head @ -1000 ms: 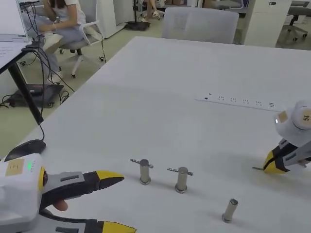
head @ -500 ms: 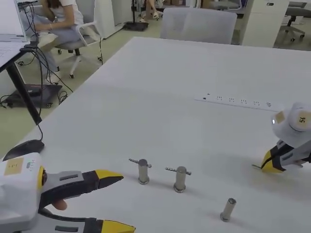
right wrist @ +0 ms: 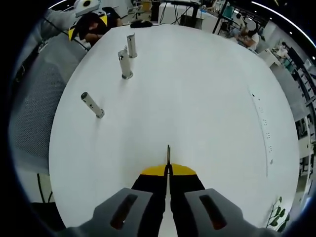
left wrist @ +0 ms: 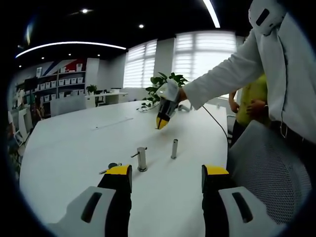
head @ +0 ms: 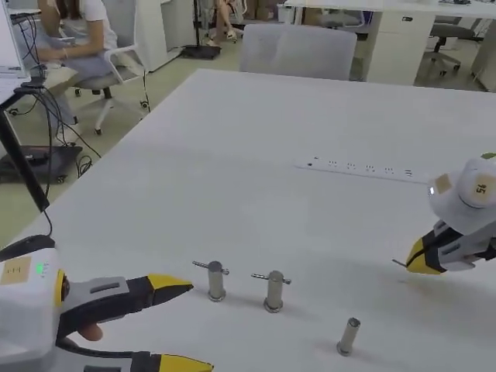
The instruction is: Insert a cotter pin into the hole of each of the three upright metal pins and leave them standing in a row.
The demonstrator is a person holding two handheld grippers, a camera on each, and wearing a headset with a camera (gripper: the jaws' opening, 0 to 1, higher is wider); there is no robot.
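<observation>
Cotter pin (right wrist: pixel 168 153) gripped (well inside table (right wrist: pixel 197 74)).

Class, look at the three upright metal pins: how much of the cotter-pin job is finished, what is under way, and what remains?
Done: the left pin and the middle pin each carry a cotter pin through the top. In hand: the right gripper is shut on a loose cotter pin, while the left gripper is open. Remaining: the third pin has nothing through it yet.
</observation>
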